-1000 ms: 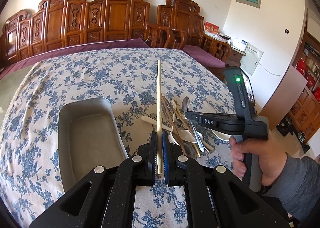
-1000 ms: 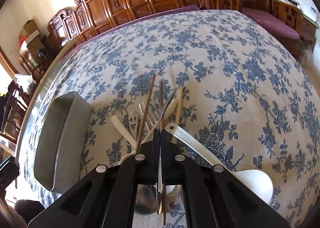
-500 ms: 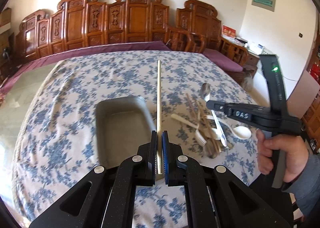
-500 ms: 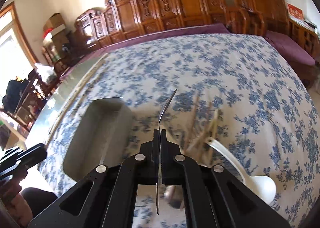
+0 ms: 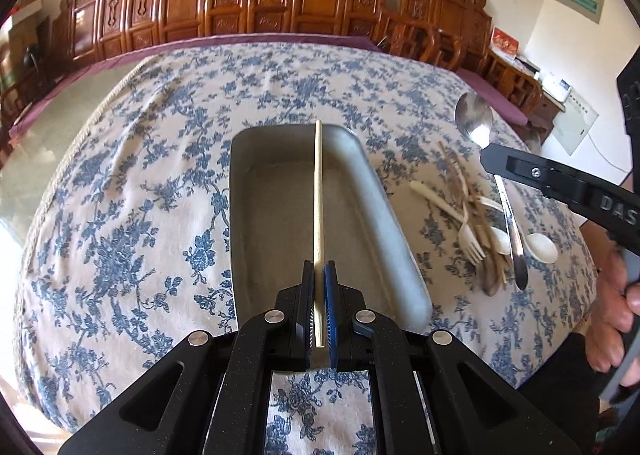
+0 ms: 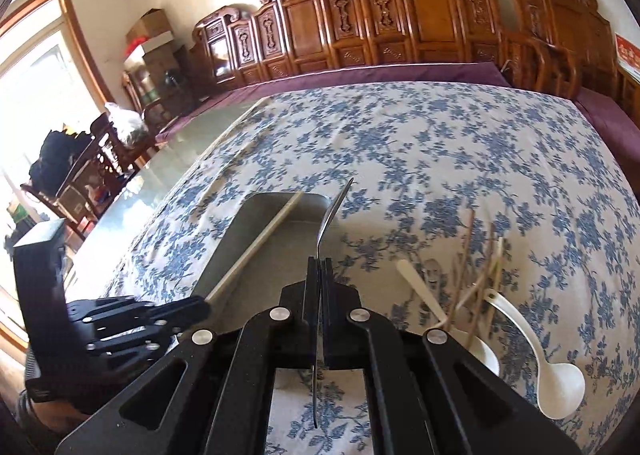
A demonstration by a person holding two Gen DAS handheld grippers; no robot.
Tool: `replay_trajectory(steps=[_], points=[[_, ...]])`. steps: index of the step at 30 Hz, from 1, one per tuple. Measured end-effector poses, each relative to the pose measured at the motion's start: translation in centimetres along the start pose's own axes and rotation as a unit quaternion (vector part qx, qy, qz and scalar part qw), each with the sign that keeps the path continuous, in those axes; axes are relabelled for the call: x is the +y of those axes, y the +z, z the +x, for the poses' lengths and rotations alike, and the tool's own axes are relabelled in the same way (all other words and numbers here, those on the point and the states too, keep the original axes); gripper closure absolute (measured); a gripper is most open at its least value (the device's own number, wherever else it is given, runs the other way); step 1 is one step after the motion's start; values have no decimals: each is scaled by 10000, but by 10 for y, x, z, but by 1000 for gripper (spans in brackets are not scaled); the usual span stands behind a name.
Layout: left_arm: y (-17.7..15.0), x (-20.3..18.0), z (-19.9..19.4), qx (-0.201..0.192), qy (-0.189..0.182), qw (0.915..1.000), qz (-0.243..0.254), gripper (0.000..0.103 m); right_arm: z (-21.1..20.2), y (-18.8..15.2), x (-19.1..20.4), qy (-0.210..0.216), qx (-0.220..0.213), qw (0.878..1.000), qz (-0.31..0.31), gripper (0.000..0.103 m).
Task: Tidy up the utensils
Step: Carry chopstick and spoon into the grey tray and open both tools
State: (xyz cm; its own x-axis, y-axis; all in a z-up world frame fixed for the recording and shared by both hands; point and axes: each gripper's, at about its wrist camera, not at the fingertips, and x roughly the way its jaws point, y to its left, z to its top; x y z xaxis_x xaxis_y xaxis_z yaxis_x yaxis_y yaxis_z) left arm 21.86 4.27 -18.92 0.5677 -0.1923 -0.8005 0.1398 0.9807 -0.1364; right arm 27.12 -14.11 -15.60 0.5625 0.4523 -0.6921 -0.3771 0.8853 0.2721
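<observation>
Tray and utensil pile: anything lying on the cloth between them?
No. In the left wrist view, only bare floral tablecloth lies between the tray and the pile. The right wrist view shows the same gap.

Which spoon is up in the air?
The shiny metal spoon, pinched by the right gripper. The white spoons lie on the tablecloth in the pile.

Wrist cams, angled down, shared tray point(image 5: 400, 239)
</observation>
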Motion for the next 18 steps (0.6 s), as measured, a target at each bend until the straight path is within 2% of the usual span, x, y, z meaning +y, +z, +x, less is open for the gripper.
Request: replay_trajectory(steps=[9,18], points=[[6,4,14,107,46,9999,-105,99,24,4,10,68,181,9998,-79,100],[10,24,-12,-265,163,9991,-277,99,50,11,30,220,331,9991,-136,100]])
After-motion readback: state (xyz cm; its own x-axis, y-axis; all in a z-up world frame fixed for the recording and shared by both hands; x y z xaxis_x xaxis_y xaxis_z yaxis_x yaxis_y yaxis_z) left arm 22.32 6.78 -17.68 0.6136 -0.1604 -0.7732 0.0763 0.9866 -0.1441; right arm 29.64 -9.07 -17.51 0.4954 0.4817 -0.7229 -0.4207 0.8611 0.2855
